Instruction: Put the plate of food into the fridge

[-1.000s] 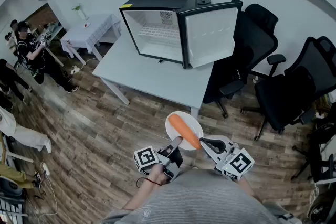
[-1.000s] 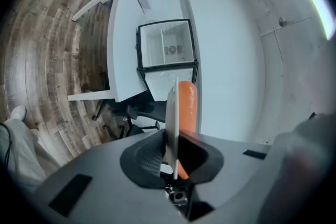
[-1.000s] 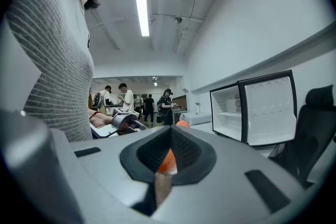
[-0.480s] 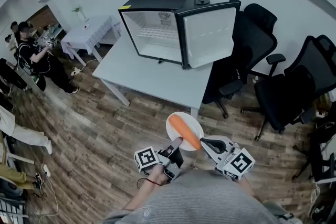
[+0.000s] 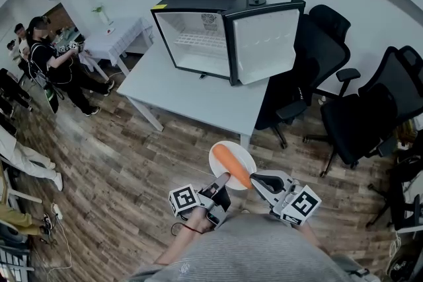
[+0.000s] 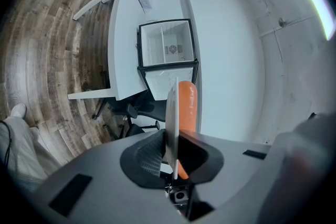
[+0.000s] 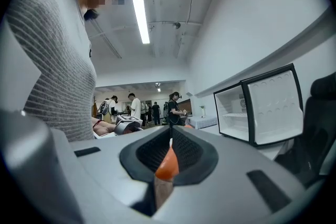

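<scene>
1. The tabletop (image 5: 185, 92) stands far ahead, with open wood floor between us. If I come in low, the plate could knock its near edge.
2. The fridge (image 5: 205, 36) sits on it with its door (image 5: 264, 43) swung open to the right. I judge the opening snug, so a skewed approach could clip the frame or the door.
3. An office chair (image 5: 310, 56) crowds the right side and could snag my right arm.
4. The plate (image 5: 241, 154) hangs in the air near my body, well short of the fridge. The left claw (image 5: 221, 176) is clamped on its near rim. The right claw (image 5: 254, 179) is closed on the rim beside it. If the two pull apart or twist, the plate may tip or slip.
5. The carrot (image 5: 231, 165) lies loose across the plate. Any tilt could roll it off.
</scene>
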Demonstrator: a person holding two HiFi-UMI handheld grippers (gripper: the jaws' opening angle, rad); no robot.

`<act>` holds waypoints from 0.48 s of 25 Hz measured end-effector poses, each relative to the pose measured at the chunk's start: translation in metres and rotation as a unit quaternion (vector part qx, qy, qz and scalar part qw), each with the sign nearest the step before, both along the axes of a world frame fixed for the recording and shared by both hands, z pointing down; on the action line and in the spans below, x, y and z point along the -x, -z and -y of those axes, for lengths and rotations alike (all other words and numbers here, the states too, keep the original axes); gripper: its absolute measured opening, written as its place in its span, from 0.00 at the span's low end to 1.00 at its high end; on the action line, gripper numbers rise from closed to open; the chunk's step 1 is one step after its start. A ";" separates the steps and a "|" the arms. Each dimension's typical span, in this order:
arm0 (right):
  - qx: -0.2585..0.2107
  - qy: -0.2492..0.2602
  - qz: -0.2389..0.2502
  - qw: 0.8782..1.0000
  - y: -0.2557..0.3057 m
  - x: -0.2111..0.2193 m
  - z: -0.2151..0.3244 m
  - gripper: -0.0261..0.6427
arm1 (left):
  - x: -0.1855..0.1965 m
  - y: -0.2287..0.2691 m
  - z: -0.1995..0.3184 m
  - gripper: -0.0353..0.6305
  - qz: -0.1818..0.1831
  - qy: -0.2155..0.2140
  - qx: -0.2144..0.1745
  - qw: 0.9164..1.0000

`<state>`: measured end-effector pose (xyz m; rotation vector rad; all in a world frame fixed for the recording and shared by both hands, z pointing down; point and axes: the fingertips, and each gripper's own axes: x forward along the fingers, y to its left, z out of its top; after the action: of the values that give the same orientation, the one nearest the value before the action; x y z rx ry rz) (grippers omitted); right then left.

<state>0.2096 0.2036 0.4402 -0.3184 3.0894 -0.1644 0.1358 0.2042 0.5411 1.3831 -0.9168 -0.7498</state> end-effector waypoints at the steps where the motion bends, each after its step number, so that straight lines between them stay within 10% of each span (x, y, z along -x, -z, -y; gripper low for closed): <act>1: 0.001 -0.001 0.001 1.000 0.000 -0.001 0.000 0.06 | 0.000 0.000 0.000 0.13 0.000 0.000 0.001 1.000; 12: 0.001 -0.001 0.000 1.000 0.001 -0.005 -0.001 0.06 | -0.007 0.007 -0.001 0.13 -0.009 0.001 -0.006 1.000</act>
<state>0.2147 0.2048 0.4393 -0.3232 3.0892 -0.1683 0.1424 0.2051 0.5344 1.3834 -0.9003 -0.7691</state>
